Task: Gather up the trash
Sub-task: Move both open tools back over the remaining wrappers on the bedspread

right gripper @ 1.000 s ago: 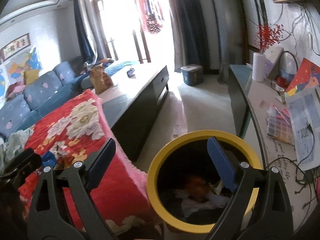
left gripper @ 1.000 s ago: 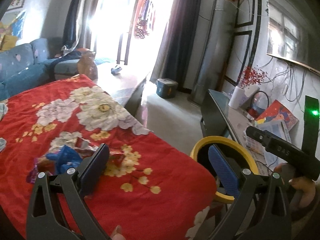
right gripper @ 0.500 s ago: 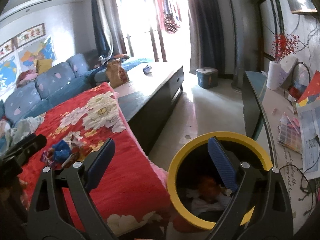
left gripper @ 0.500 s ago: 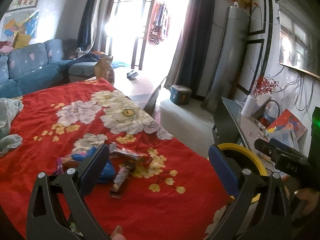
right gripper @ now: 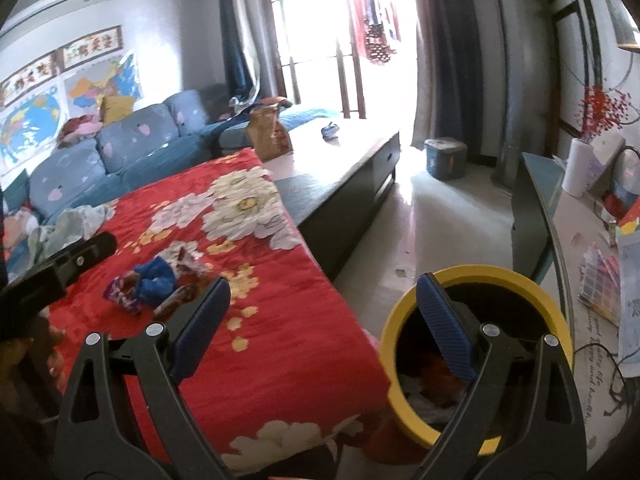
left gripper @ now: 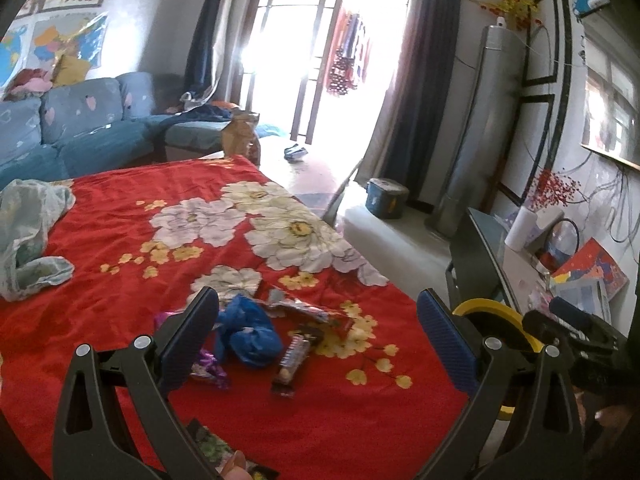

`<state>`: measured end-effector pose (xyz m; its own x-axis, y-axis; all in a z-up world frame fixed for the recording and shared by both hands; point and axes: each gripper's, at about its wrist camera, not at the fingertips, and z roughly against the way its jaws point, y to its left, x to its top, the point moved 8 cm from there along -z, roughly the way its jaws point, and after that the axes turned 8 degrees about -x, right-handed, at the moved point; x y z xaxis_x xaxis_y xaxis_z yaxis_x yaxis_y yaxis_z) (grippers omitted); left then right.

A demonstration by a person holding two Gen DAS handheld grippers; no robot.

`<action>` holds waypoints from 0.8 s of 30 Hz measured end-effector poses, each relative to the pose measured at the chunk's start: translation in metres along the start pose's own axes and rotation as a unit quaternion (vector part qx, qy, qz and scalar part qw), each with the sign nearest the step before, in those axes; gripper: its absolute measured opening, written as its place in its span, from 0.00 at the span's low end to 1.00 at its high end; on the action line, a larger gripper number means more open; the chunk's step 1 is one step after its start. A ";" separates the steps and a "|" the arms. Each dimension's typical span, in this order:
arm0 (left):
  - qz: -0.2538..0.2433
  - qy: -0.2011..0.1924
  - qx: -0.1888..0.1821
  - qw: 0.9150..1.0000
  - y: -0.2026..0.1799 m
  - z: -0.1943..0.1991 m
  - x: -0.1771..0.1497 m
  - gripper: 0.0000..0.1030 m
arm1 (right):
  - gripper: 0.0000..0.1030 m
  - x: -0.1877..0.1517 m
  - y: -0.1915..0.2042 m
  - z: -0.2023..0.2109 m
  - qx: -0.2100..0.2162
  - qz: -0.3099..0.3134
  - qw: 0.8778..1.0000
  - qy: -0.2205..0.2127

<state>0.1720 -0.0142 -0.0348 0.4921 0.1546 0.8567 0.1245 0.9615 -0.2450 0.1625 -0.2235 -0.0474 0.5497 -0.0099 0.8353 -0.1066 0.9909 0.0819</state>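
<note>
Left gripper (left gripper: 318, 322) jaws released, empty; blue wrapper (left gripper: 248, 330), candy bar (left gripper: 291, 361) between them. Right gripper (right gripper: 322, 306) jaws released, empty; yellow-rimmed bin (right gripper: 520, 280) beyond right jaw.

Left wrist view sits low over the red floral blanket (left gripper: 120, 216), facing the balcony door (left gripper: 320, 60), wrappers close ahead. Right wrist view is further right, above the yellow-rimmed bin (right gripper: 476, 276), facing the same way. Both share blanket, blue crumpled bag (left gripper: 248, 332), sofa (right gripper: 120, 152), bin rim.
</note>
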 end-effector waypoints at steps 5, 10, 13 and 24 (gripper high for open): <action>0.017 -0.001 0.018 1.000 0.022 0.004 0.002 0.94 | 0.83 -0.004 0.019 -0.001 0.018 0.015 1.000 0.008; 0.038 -0.001 0.037 0.999 0.046 0.010 0.001 0.94 | 0.83 -0.007 0.039 -0.003 0.037 0.027 0.999 0.017; 0.053 0.001 0.046 0.998 0.062 0.013 -0.001 0.94 | 0.83 -0.007 0.054 -0.005 0.057 0.033 0.998 0.025; 0.097 0.024 0.070 0.992 0.112 0.016 -0.020 0.93 | 0.83 -0.021 0.114 -0.027 0.111 0.053 0.990 0.070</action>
<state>0.1629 0.0941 -0.0721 0.5367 0.3319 0.7758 -0.0966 0.9375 -0.3342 0.1609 -0.1064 -0.0701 0.6330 0.1256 0.7639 -0.3409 0.9312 0.1293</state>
